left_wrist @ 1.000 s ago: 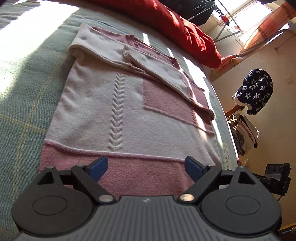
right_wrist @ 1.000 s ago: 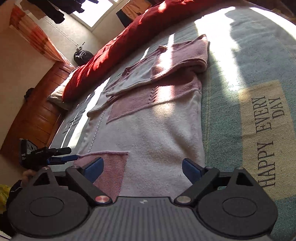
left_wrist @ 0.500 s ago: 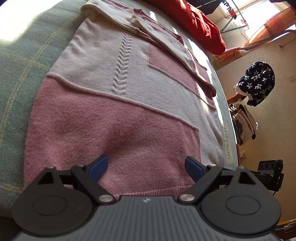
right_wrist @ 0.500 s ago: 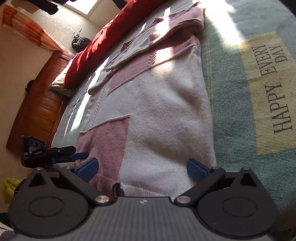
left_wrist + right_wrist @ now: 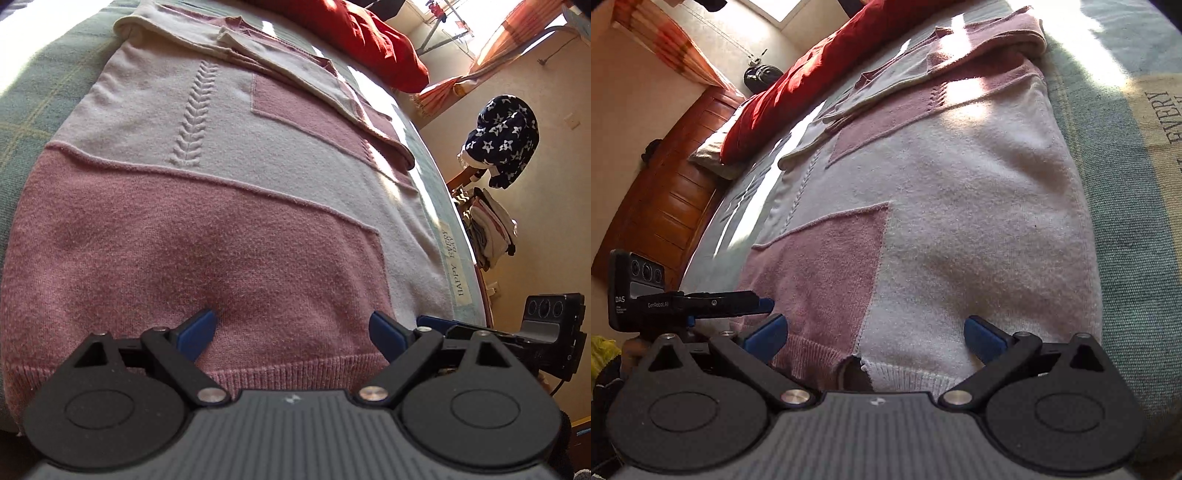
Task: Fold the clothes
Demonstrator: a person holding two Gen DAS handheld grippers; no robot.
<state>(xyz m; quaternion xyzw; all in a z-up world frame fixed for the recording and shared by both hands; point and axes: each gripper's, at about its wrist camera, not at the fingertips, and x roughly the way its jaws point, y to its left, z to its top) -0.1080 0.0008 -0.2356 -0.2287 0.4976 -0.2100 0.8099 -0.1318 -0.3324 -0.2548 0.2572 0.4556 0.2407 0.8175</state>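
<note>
A pink and white knitted sweater [image 5: 229, 177] lies flat on the bed, its sleeves folded across the chest at the far end. My left gripper [image 5: 293, 330] is open and hovers over the pink ribbed hem, blue pads spread to either side of it. In the right wrist view the same sweater [image 5: 960, 192] fills the middle, and my right gripper [image 5: 873, 334] stands open over the hem where pink meets white. The left gripper's body [image 5: 701, 299] shows at the left of that view, close to the hem's pink corner.
A green checked bedspread [image 5: 1126, 206] with a "HAPPY EVERY DAY" label covers the bed. A red duvet [image 5: 354, 33] lies along the far side. A wooden headboard [image 5: 665, 184], a dark star-patterned garment [image 5: 498, 140] and stacked clothes [image 5: 491, 229] stand beyond the bed edges.
Both grippers have drawn back toward the sweater's bottom hem and lower, so the hem now lies just under the open fingers. The sweater has not moved.
</note>
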